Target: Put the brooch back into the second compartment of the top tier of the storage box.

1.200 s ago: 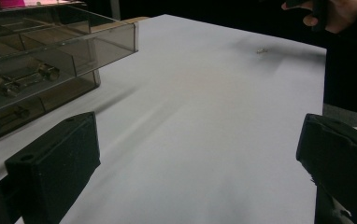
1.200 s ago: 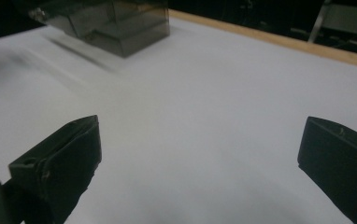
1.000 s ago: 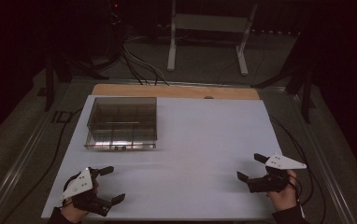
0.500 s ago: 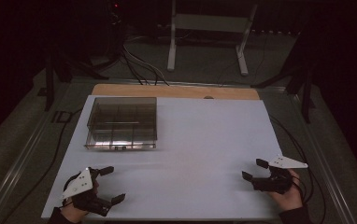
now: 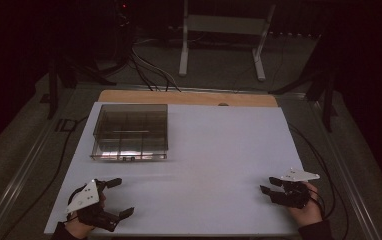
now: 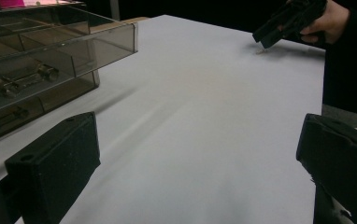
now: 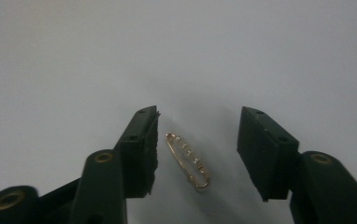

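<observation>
High view: right gripper (image 5: 271, 189) moved down-right vs earlier, jaws apart around gold pin (image 7: 187, 160); left gripper (image 5: 114, 198) unchanged, apart.

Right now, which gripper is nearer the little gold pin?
Right. The right gripper has its open jaws either side of the gold pin; the left gripper sits across the white table, far from it.

Left gripper (image 5: 111, 197): held in the left hand (image 5: 81, 222) at the near left, jaws spread wide, pointing forward and to the right, grey plate on top.
Right gripper (image 5: 271, 186): held in the right hand (image 5: 306, 210) at the near right, tilted downward, jaws parted, pointing left.
</observation>
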A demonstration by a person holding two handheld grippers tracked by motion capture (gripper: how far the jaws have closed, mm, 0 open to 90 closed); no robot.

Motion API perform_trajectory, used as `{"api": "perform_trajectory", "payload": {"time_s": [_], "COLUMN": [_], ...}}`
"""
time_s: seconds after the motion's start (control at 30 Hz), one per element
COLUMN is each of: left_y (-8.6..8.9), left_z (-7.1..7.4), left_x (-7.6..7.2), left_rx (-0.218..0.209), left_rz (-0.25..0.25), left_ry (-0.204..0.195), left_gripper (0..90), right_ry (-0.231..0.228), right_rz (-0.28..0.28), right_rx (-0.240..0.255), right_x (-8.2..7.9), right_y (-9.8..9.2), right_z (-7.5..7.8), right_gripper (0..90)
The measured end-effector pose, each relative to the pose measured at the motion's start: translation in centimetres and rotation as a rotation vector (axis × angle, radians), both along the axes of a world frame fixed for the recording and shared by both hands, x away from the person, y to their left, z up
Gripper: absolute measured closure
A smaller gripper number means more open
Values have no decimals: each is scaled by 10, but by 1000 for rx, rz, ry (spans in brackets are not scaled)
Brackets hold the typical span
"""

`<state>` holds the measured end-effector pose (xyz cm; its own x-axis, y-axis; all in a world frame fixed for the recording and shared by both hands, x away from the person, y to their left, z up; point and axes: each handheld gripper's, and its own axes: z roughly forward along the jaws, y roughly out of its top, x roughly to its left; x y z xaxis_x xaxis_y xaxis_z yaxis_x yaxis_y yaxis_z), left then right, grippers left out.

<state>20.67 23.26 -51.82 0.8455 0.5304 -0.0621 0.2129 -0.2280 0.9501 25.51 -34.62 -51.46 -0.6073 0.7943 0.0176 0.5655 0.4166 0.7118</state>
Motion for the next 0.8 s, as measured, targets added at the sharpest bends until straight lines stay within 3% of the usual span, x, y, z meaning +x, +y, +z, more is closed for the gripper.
{"api": "perform_trajectory", "payload": {"time_s": [0.57, 0.8], "left_y": [0, 0], "left_z": [0, 0], "left_x": [0, 0], "left_rx": [-1, 3], "left_rz": [0, -3], "left_ry": [3, 3], "left_gripper": [6, 6], "right_ry": [41, 41], "right_rz": [34, 57], "right_rx": [-75, -126], "right_x": [2, 1], "right_y": [6, 11], "right_z": [-5, -3], "right_gripper": [781, 846]}}
